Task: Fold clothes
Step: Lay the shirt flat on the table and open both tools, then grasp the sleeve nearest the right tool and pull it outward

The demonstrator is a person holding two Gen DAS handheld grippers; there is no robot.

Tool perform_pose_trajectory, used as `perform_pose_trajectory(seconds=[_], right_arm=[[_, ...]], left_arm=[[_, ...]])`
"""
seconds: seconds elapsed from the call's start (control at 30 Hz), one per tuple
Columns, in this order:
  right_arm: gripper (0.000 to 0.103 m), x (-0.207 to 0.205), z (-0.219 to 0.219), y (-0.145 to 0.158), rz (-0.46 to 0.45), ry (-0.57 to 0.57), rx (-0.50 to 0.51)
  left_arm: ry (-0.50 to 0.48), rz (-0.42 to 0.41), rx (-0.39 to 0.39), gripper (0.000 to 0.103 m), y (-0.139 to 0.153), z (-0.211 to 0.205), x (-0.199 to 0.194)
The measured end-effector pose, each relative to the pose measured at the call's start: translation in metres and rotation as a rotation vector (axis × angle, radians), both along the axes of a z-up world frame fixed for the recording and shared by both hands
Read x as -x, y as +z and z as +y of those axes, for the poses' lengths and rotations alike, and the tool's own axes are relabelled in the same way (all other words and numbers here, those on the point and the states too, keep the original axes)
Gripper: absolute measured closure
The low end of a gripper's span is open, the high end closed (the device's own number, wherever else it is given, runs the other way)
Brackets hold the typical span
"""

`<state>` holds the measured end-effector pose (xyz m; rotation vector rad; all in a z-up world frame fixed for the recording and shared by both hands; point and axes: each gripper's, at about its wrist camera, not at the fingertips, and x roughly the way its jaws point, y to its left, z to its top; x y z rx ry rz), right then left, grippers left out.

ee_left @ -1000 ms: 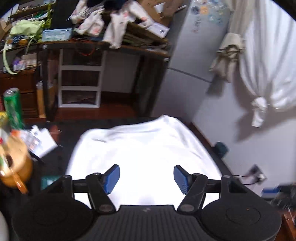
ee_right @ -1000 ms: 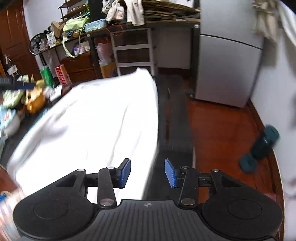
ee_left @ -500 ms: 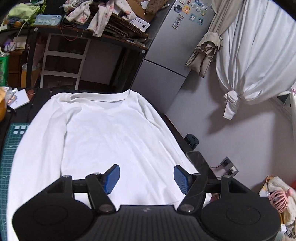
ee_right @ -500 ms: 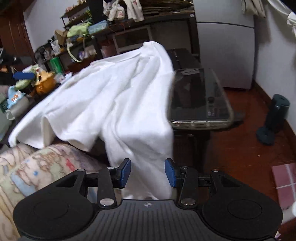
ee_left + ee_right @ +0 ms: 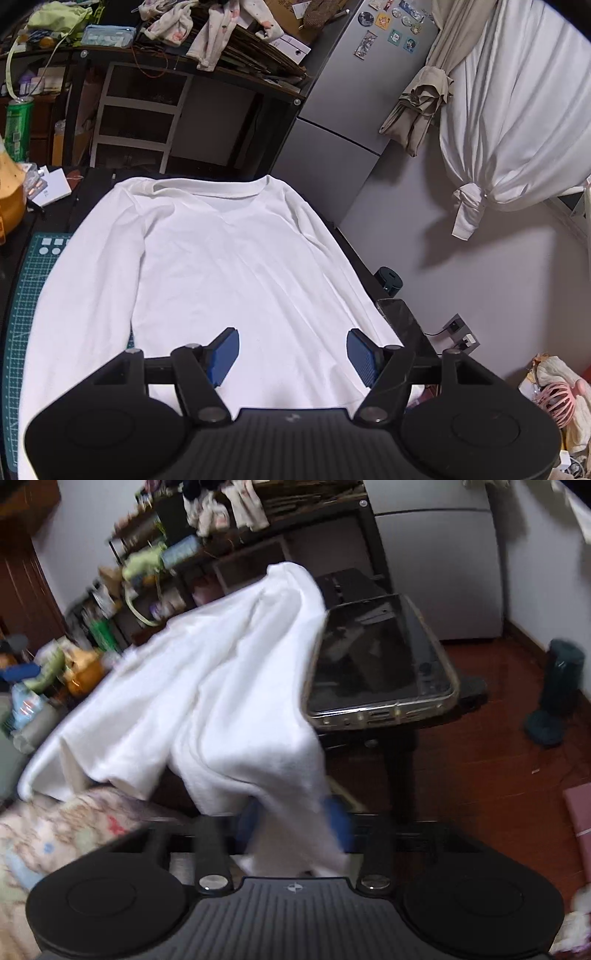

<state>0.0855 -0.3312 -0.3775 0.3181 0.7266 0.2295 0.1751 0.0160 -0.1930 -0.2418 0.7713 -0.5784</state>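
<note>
White shirt [image 5: 221,273] lying spread flat on tabletop [image 5: 92,192], hem hanging over near edge. Left gripper [image 5: 291,352] hovering above hem, fingers parted, empty. Right gripper [image 5: 293,821] blurred, fingers flanking hanging sleeve [image 5: 288,775]; grip state undeterminable. Phone [image 5: 376,661] lying beside shirt.

The left wrist camera sits above the near end of the worktop [image 5: 92,192], looking down and forward along the white shirt [image 5: 221,266] toward the fridge [image 5: 332,122] and shelves at the far wall. The right wrist camera is lower, close off the worktop's near corner (its picture is blurred), facing the shirt's hanging edge [image 5: 258,760] and the phone [image 5: 376,661]. Both views share the shirt, the phone [image 5: 400,317] and the fridge [image 5: 439,565].
</note>
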Motion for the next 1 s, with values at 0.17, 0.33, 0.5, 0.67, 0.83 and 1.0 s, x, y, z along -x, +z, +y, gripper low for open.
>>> perform_pose_trajectory(seconds=[0.17,0.33,0.5,0.67,0.83,1.0], right_arm=[[0.103,0.029,0.004,0.055,-0.094,0.056,0.042],[0.103,0.025,-0.016,0.091,-0.118,0.007,0.076],[0.103,0.015,-0.028,0.129,-0.193,-0.007,0.163],[0.103,-0.033,-0.072,0.18,-0.232,-0.176,0.377],[0.102,-0.091,-0.123,0.217,-0.187,-0.205,0.444],[0.075,-0.087,-0.087,0.175,-0.069,0.148,0.359]], left_arm=[[0.021,0.003,-0.01,0.039,-0.006,0.008,-0.003],[0.035,0.026,0.025,0.039,-0.012,0.013,-0.009],[0.031,0.007,0.007,0.039,-0.009,0.017,-0.009],[0.057,0.008,-0.002,0.039,-0.011,0.024,-0.013],[0.085,0.022,0.0,0.039,-0.018,0.031,-0.016],[0.11,0.043,0.021,0.039,-0.026,0.037,-0.014]])
